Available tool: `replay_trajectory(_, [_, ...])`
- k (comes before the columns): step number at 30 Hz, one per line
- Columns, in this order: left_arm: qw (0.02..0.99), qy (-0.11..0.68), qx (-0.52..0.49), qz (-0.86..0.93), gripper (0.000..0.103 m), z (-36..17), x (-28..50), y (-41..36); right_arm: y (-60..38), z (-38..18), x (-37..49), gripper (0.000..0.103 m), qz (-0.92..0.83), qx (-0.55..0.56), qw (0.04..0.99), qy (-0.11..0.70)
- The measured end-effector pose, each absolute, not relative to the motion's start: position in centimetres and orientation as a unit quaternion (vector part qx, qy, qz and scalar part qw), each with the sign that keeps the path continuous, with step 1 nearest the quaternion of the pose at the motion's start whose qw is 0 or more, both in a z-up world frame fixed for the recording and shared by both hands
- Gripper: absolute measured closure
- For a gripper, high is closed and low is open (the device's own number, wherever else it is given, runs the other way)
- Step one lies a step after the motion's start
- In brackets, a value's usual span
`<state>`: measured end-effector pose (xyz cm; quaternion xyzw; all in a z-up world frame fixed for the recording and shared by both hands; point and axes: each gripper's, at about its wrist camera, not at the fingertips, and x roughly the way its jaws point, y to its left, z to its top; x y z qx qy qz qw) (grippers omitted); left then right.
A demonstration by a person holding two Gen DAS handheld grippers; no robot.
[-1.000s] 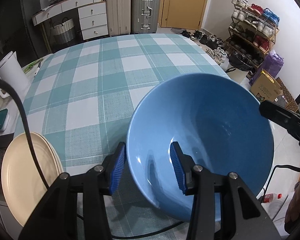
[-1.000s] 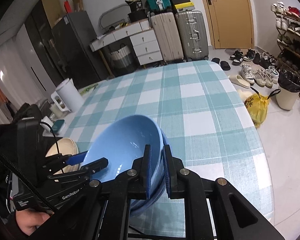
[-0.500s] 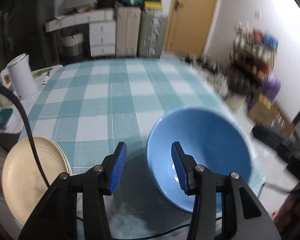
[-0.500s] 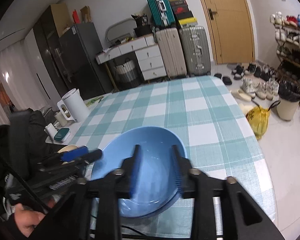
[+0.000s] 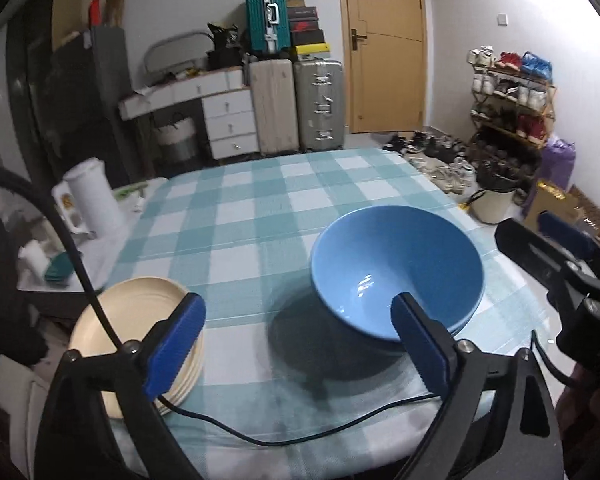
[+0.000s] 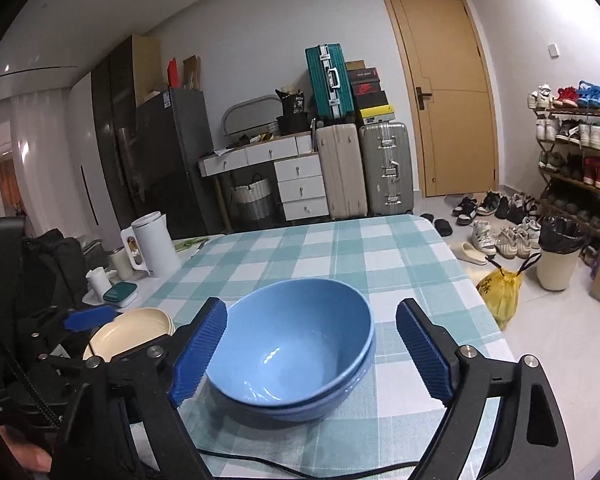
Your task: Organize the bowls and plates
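Observation:
A blue bowl (image 5: 396,264) (image 6: 296,332) sits nested in a second blue bowl (image 6: 340,400) on the checked table (image 5: 260,208). Left of the bowls, a stack of cream plates (image 5: 128,312) (image 6: 132,332) lies at the table's near left edge. My left gripper (image 5: 298,300) hangs back from the bowls and plates with its jaws opening wide and nothing between them. My right gripper (image 6: 311,306) is also drawn back, its jaws opening, with the bowls beyond its tips and untouched. Each gripper shows at the edge of the other's view.
A white kettle (image 5: 90,200) and small items stand on a side surface left of the table. A black cable (image 5: 260,436) runs across the near table edge. Beyond the right edge are a bin (image 6: 556,256), a yellow bag (image 6: 500,292) and shoes on the floor.
Both grippers let go of the blue bowl's rim, spread wide and pulled back. The bowl now rests inside the other blue bowl.

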<state>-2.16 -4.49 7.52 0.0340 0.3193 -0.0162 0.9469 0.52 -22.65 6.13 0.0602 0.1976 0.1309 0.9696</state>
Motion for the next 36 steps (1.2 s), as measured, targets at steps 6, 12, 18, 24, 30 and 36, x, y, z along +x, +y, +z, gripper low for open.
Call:
replay_trajectory(6, [0.952,0.304,0.021,0.006,0.003,7.5,-2.5,-4.0,-24.0,5.7,0.2,0.007,0.116,0.096,0.967,0.203])
replay_trajectory(12, [0.953,0.303,0.013,-0.004,0.002,7.3,-2.6,-4.1,-24.2,4.9,-0.3,0.007,0.111,0.088,0.967,0.213])
replay_trajectory(18, [0.950,0.311,-0.010,-0.012,0.003,7.5,-2.6,-3.8,-24.7,4.5,-1.2,0.005,0.099,0.093,0.970,0.202])
replay_trajectory(24, [0.977,0.204,-0.043,-0.037,0.002,13.2,-8.1,-1.5,-25.1,5.4,-1.7,0.005,0.098,0.108,0.970,0.196])
replay_trajectory(30, [0.989,0.109,-0.069,-0.074,0.002,20.0,-16.4,1.2,-25.2,8.3,-4.2,0.005,0.102,0.113,0.976,0.156])
replay_trajectory(36, [0.993,-0.035,-0.097,-0.053,0.000,26.9,-25.8,6.0,-24.8,11.1,-7.0,0.001,0.108,0.109,0.982,0.111])
